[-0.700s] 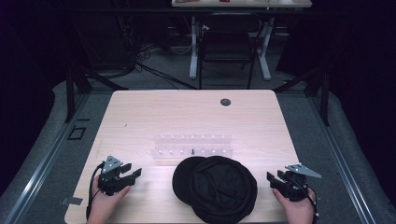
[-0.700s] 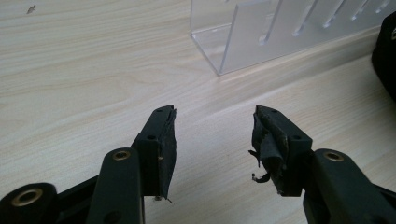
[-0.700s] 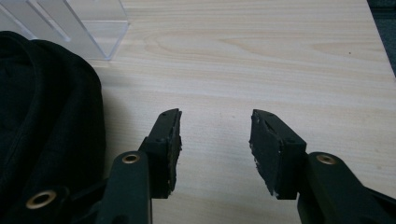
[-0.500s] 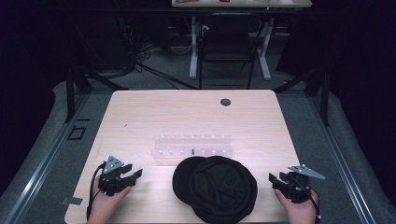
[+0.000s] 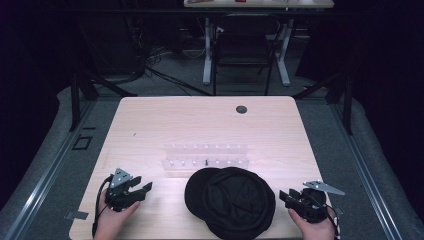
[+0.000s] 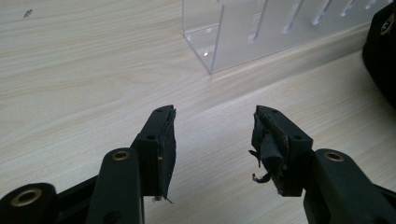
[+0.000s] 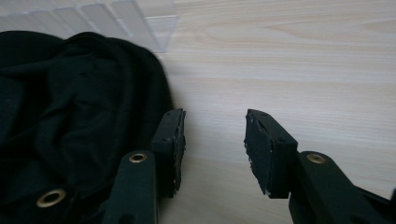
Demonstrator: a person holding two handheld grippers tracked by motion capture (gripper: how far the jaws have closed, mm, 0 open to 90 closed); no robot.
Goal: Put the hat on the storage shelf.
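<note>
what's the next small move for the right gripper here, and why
Probably ease the right gripper a little toward the black cloth and close on its near edge. Its jaws stand open with only bare table between them, and the cloth lies just beside one jaw. The left gripper is open too, farther off.

You work on a table (image 5: 150, 125) of pale wood-grain laminate, smooth with a soft sheen. The rack (image 5: 206, 156) is clear glossy plastic, its edges catching light. The black cloth (image 5: 232, 202) is matt, soft and creased in folds. Your left gripper (image 6: 212, 135) and right gripper (image 7: 214, 140) are matt black plastic with brass-coloured metal rivets; the 2 left pads look like frayed, torn rubber.
</note>
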